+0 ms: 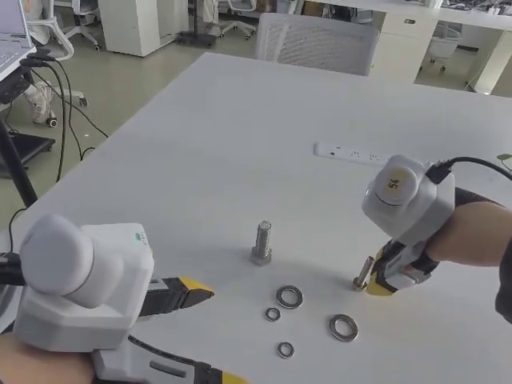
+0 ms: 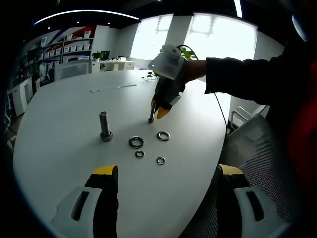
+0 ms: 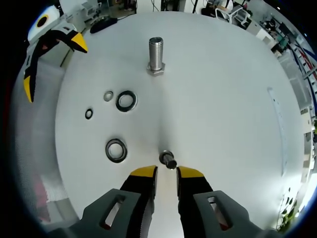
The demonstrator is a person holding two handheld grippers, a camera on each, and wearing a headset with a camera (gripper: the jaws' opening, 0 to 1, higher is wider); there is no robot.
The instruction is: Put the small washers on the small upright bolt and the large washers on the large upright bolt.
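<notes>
The smooth white worktop (image 1: 240, 144) lies bare ahead of both pairs of fingers, out to a flat white power strip (image 1: 352, 154) well beyond the right gripper (image 3: 167, 173). Its curved near edge passes beneath the left gripper (image 2: 167, 172). The left gripper's yellow-tipped fingers stand spread wide, released, with nothing between them. Ahead of them stands the large bolt (image 2: 104, 126), threaded grey steel, upright on its hexagonal head, with free room all round it. Between the 2 grippers lie 4 flat steel rings, each apart from the others: 2 large washers (image 1: 290, 297) and 2 small washers (image 1: 273, 314). The right gripper's fingers sit close together with a narrow gap. The small bolt (image 3: 168, 159) stands upright just at their tips, and I cannot tell whether they pinch it. 1 large washer lies near those tips, on their left side.
</notes>
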